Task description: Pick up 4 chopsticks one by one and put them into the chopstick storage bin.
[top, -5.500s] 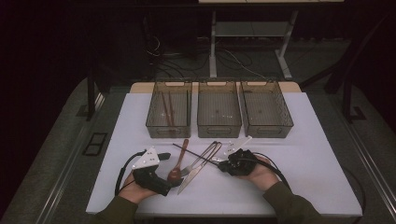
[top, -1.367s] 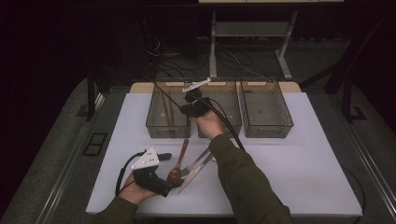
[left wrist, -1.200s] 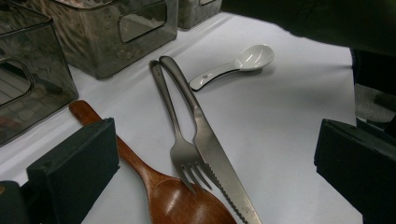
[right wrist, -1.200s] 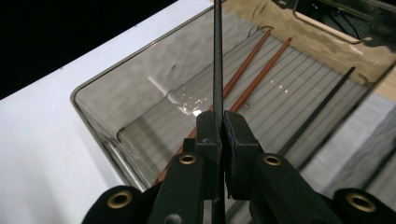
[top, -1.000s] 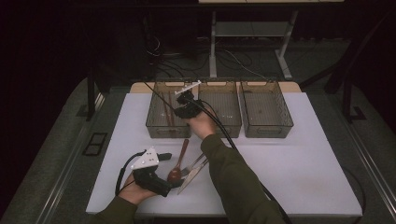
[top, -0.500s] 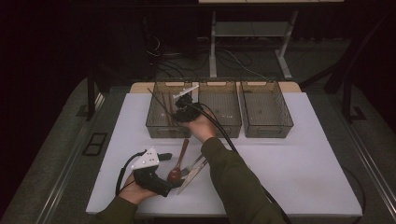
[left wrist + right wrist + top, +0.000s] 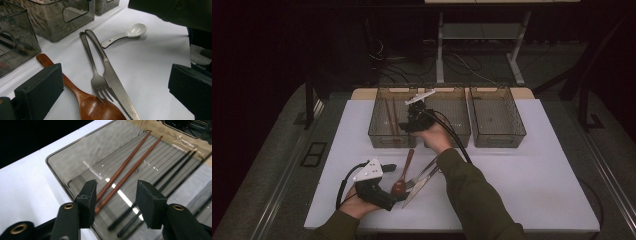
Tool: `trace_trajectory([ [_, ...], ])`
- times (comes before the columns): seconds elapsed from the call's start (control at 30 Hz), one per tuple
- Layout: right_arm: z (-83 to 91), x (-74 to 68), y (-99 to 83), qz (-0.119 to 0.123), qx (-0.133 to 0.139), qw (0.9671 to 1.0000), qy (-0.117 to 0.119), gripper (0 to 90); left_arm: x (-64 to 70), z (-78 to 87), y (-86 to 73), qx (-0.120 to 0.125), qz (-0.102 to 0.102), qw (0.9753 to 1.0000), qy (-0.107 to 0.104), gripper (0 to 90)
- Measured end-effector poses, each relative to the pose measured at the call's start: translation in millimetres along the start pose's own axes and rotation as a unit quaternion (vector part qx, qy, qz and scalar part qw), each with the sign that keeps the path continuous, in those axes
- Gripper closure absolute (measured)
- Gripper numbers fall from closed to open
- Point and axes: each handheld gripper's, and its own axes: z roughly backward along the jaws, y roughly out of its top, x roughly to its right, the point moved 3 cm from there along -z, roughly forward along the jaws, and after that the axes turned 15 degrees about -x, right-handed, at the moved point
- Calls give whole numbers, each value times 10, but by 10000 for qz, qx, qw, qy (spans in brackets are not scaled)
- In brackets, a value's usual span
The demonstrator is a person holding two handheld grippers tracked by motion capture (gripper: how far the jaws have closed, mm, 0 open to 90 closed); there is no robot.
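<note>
right gripper [image 7: 116,203]: you are holding it over the left bin [image 7: 382,131] with its jaws standing apart and nothing between them, so it looks as if a load has gone in and the jaws are empty by design

brown chopsticks [image 7: 130,167]: they are lying side by side on the bin floor right under your open jaws, slanting toward the far wall; that is where the work's thing is sitting now

black chopsticks [image 7: 172,178]: they are lying in the same bin just beside the brown pair, which suggests you are sorting by type, one kind of utensil to a bin

left gripper [image 7: 112,100]: you are resting it on the table [image 7: 532,180] near the front edge, jaws wide apart and gripping nothing, aimed at the remaining cutlery as if waiting its turn

wooden spoon [image 7: 82,100]: it is lying closest to your left jaws, its bowl touching the fork tines

fork [image 7: 93,67] and knife [image 7: 112,77]: they are lying together, handles meeting at the far end, so you will probably be needing to separate them before lifting one

white spoon [image 7: 125,35]: it is sitting apart, farther out, an easy single pick

middle bin [image 7: 447,117] and right bin [image 7: 497,117]: they are standing beside the left one, likely waiting for the other kinds
</note>
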Motion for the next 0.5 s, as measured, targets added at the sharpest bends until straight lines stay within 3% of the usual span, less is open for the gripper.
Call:
trace_trajectory([
  [0.5,416,182,-411,53,305,9995,97,377,-16,-2,-6,-56,-18,10000,32,0],
])
